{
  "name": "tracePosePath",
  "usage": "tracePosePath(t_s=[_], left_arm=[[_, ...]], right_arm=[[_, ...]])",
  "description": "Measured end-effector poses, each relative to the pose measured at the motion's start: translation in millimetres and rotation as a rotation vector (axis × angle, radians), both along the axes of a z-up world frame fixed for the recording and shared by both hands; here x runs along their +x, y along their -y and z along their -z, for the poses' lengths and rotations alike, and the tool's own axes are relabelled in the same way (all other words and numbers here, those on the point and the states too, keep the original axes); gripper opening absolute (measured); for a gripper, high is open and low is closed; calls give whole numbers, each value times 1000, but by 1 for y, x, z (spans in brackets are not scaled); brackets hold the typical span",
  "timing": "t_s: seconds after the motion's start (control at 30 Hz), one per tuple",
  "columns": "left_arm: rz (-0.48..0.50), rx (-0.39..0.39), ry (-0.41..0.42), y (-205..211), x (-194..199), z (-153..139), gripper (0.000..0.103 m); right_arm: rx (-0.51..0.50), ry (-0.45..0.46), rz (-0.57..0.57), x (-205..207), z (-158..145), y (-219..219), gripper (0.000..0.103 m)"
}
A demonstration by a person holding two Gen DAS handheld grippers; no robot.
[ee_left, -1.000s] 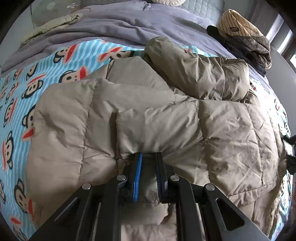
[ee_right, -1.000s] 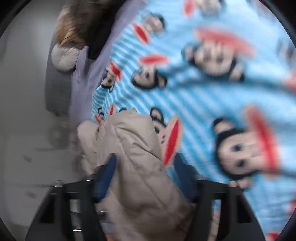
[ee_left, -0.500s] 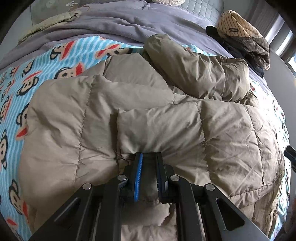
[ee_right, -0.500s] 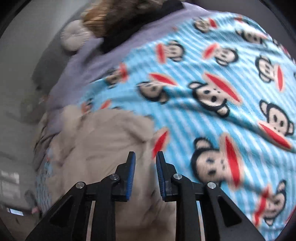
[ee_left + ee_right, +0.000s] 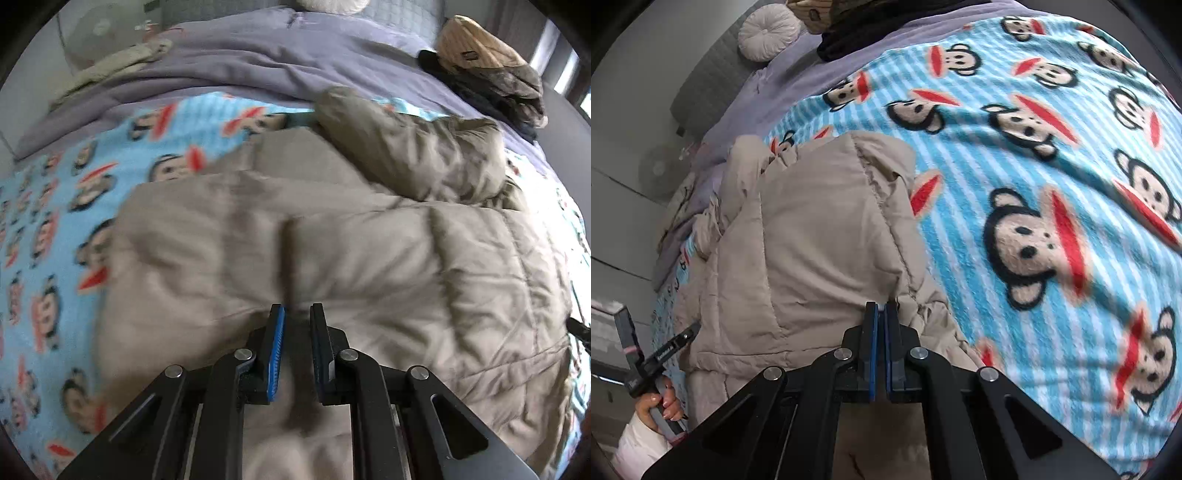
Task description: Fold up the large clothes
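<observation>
Bedroom light falls on a bed point(image 5: 258, 62) covered with a grey quilt and, over it, a blue striped blanket point(image 5: 1052, 184) printed with monkey faces. On the blanket lies the task's thing, a beige padded jacket point(image 5: 388, 266), spread wide across the near part of the bed.

Nearest in the left wrist view, the left claw point(image 5: 297, 314) points steeply down onto the jacket. Its pads stand only a little apart and a fold of the beige fabric sits between them, so it is clamped on the jacket. This view is somewhat blurred. Beyond the claw, a sleeve point(image 5: 399, 158) lies bent over the upper part of the jacket.

In the right wrist view, the right claw point(image 5: 885, 314) has just closed; its blue pads are together at the jacket's seamed edge, where the jacket meets the blanket. I cannot tell if any cloth is caught between them. At the lower left of this view a hand point(image 5: 661, 404) holds the handle of the other gripper.

Farther away, a pile of dark and striped clothes point(image 5: 487, 70) rests on the quilt near the headboard, and a round cushion point(image 5: 768, 33) lies beside it.
</observation>
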State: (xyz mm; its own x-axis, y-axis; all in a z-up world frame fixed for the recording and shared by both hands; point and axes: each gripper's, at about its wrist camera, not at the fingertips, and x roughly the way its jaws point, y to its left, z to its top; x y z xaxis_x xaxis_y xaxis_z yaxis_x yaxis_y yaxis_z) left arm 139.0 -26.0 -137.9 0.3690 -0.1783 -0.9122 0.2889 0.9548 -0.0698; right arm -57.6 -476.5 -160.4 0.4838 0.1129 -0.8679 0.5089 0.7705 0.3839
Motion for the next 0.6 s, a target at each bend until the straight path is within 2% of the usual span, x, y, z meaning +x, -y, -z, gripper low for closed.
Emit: tracePosePath(t_s=[0.07,0.13,0.27,0.43,0.6], left_arm=[[-18,-2,2,-13,-2,-8,16],[-25,2,15,-21,-7,-15,15],[-36,-12,7,-31,-24,-21,16],[-24,-40,-17,-29,-51,-21,15],[-1,-13,-14,-20,-74,-25,16]], right_arm=[[12,6,33,-3,-5,3,1],[5,15,54,-10,-14,-2,6],[8,30,66,-23,-27,-13,6],[40,8,62,-37,-29,-26,6],[47,-17,43,-48,-26,-38,6]])
